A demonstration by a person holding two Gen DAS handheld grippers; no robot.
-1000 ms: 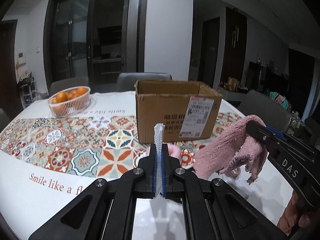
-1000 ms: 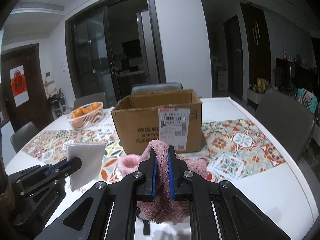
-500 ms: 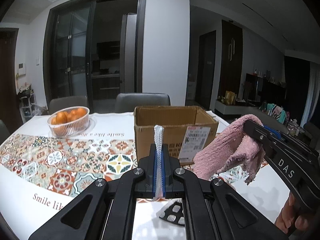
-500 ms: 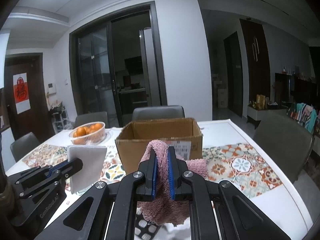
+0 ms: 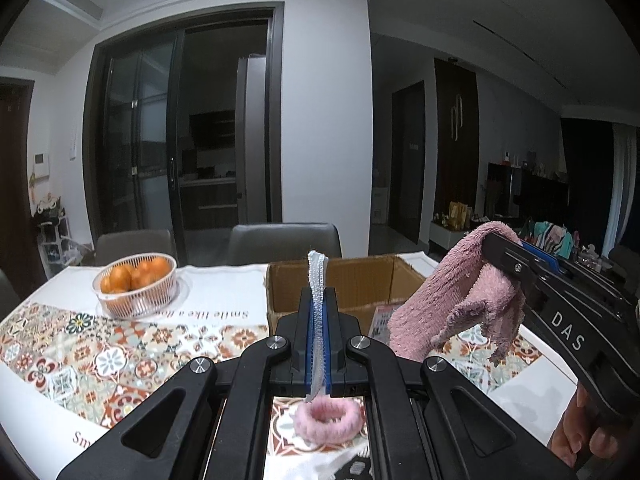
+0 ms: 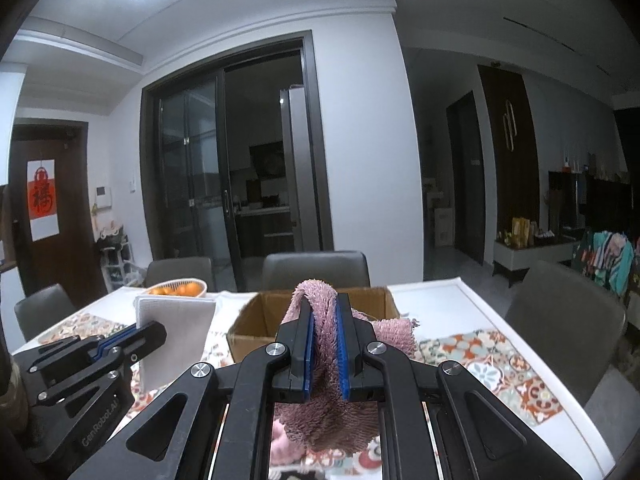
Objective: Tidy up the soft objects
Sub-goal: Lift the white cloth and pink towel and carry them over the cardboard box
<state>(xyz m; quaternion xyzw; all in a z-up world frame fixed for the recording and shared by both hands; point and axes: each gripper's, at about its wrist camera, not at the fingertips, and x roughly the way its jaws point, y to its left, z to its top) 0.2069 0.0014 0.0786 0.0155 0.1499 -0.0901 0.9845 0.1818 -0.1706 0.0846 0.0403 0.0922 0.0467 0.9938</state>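
Step in hand: both grippers carry soft things above the table [image 5: 224,312], short of the open cardboard box [image 5: 352,284]; this looks like the haul toward the box, with nothing dropped in yet.
Left gripper [image 5: 318,320]: jaws pressed narrow on a thin white pad [image 5: 317,272], held on edge so it stands upright between them; from the right wrist view it shows as a flat white square [image 6: 176,340].
Right gripper [image 6: 323,328]: jaws clamped on a pink towel [image 6: 316,292], which loops over the top of the jaws and hangs below them.
Hand pose: both grippers point nearly level, slightly downward, toward the far side; the right one sits to the right of the left, a hand [image 5: 584,440] gripping its handle.
Left on the table: a pink fluffy hair tie [image 5: 328,420], near, below the left gripper.
Next move: probably bring each load over the box mouth, then part the jaws so the cloth falls inside rather than snagging on the near wall.
Nearby: basket of oranges [image 5: 136,284], far left, well apart from the box.
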